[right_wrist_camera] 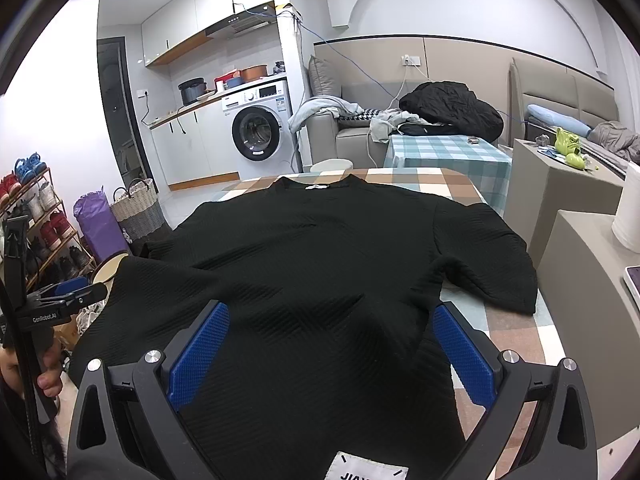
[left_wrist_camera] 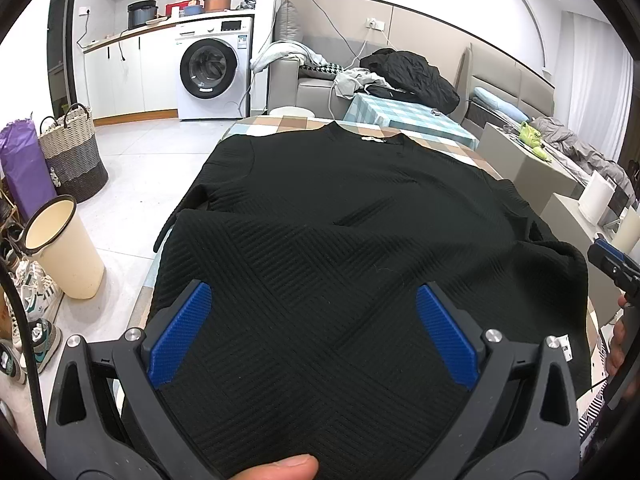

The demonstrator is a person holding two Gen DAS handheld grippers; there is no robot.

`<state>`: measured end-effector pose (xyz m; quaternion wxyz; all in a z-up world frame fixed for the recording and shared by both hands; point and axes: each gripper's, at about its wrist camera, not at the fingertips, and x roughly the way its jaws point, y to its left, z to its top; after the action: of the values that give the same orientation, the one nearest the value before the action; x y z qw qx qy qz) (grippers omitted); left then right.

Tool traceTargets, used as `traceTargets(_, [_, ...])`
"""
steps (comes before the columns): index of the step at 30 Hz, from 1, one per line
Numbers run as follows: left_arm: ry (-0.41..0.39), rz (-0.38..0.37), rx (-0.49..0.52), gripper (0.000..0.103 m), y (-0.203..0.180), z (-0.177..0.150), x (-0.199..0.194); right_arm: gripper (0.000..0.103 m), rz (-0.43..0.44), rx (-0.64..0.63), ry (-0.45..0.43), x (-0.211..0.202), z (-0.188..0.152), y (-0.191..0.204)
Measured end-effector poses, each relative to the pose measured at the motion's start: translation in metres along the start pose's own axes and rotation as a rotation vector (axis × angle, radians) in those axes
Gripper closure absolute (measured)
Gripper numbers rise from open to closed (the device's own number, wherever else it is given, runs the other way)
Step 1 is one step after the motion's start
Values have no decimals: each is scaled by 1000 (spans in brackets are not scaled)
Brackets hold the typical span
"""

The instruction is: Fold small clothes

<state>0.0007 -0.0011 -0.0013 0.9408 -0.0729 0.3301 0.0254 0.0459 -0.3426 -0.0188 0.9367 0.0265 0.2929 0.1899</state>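
Here, black top (left_wrist_camera: 340, 208) lies flat on checked table (right_wrist_camera: 452, 184), ready for folding; left gripper (left_wrist_camera: 314, 336) & right gripper (right_wrist_camera: 334, 354) hover w/ jaws spread wide, gripping nothing.

Both wrist views sit low and close over the hem end of the black textured top (left_wrist_camera: 320, 208), looking forward along their own blue-padded fingers toward the collar. The left gripper (left_wrist_camera: 314, 304) views from the left, the right gripper (right_wrist_camera: 332, 326) from the right. Both share the checked table (right_wrist_camera: 452, 184), washing machine (left_wrist_camera: 212, 68) and sofa beyond.
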Motion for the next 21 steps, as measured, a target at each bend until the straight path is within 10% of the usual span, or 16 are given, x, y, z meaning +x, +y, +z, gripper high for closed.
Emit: traceTargets(21, [-1,1,3,1,1,-3,-1,0,0,-1,1,0,0,-1])
